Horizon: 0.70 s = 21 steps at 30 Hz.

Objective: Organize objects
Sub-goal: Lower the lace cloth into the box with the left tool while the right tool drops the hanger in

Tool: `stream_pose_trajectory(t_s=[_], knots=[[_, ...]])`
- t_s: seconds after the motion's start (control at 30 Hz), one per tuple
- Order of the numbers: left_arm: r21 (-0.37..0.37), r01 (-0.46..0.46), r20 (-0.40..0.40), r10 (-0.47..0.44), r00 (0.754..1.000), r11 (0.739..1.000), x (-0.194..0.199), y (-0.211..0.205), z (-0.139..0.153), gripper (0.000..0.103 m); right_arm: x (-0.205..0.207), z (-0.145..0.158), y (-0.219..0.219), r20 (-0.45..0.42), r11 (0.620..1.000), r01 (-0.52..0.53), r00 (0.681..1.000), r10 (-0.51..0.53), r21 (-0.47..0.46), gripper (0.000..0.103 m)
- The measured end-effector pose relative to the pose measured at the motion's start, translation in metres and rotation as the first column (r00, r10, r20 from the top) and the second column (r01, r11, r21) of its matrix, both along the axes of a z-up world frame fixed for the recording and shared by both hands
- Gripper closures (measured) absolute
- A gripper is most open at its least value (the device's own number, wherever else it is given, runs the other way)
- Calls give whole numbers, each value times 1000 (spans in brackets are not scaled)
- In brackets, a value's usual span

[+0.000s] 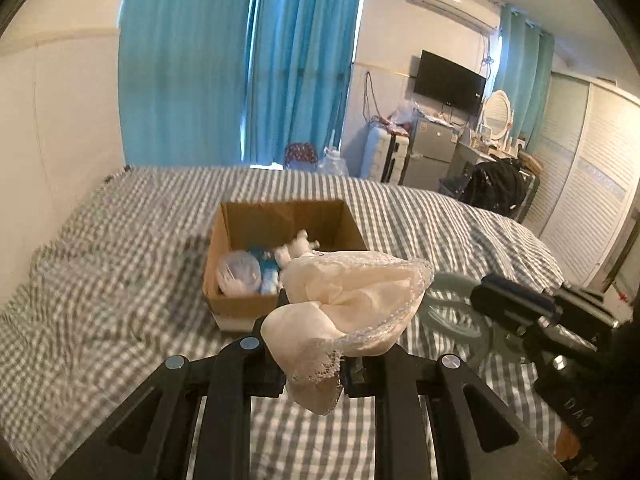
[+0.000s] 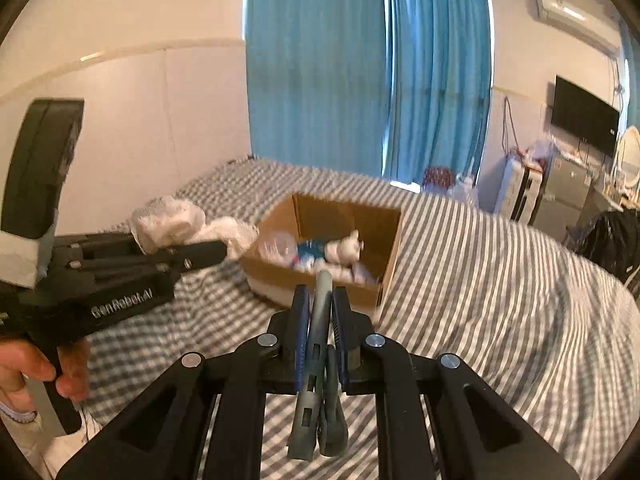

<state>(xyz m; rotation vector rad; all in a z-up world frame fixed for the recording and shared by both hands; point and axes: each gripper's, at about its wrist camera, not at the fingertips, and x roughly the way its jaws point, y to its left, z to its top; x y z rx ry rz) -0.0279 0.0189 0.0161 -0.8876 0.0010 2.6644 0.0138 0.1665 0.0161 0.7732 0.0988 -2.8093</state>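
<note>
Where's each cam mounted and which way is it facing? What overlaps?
Left wrist: on the left gripper, aimed across the bed at the box; its jaws pinch a lace cloth; right gripper at right.
Right wrist: on the right gripper, same heading; jaws pinch a grey tool; hand at left.
Shared: box, bed, curtains.

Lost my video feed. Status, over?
Left gripper shut on cream lace cloth. Right gripper shut on grey folding tool. Open cardboard box ahead on checked bedspread; path clear.
</note>
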Motion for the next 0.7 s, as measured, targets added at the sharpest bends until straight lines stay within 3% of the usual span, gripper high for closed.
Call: stream_pose_trajectory(t_s=[0.17,0.37,0.57,0.7], knots=[[14,-9,-22,10,1000,1000,-28,-1,15,84,-30,25,-5,-44,1000,-18,999,19,21,94],[-7,-31,-28,31,999,999,-83,-1,13,84,-91,37,-11,-67,999,-32,997,33,16,94],[-14,-37,-8,37,999,999,-148,-1,-5,84,-159,25,-13,-63,999,-39,997,39,-1,94],[-37,-28,22,29,999,999,-188,5,-36,84,-202,3,-6,-42,1000,-15,999,15,-6,94]])
